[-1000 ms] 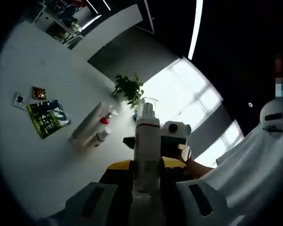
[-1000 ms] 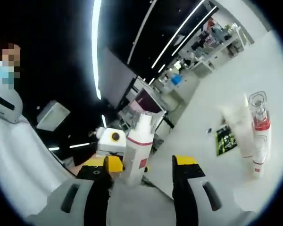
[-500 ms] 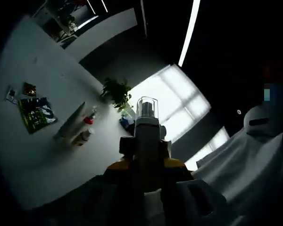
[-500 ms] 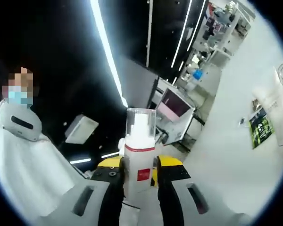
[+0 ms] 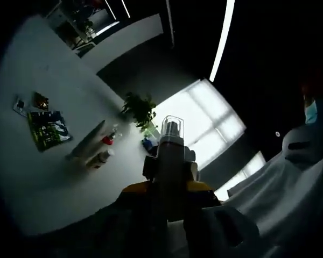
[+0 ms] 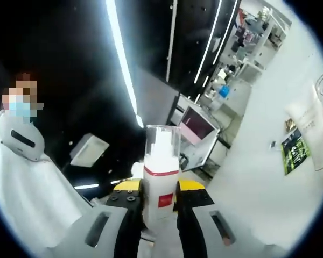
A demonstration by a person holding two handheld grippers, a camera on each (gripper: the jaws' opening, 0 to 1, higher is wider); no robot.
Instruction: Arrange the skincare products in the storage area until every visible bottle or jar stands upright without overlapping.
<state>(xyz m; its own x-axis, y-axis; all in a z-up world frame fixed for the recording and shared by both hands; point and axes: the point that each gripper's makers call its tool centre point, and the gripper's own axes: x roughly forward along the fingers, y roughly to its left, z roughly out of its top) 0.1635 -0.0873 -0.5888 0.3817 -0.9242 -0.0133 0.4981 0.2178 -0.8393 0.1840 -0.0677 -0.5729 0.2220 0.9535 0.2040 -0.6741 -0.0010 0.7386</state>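
Gripping one white spray bottle from both sides, lifted off the desk.
Left gripper and right gripper seem clamped on it; other bottles lie mid-desk.

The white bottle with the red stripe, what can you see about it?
The white bottle looks like plastic, with a thin red band, a small red label and a clear cap over its pump top. It is held up off the table. The right claw and the left claw both squeeze its sides.
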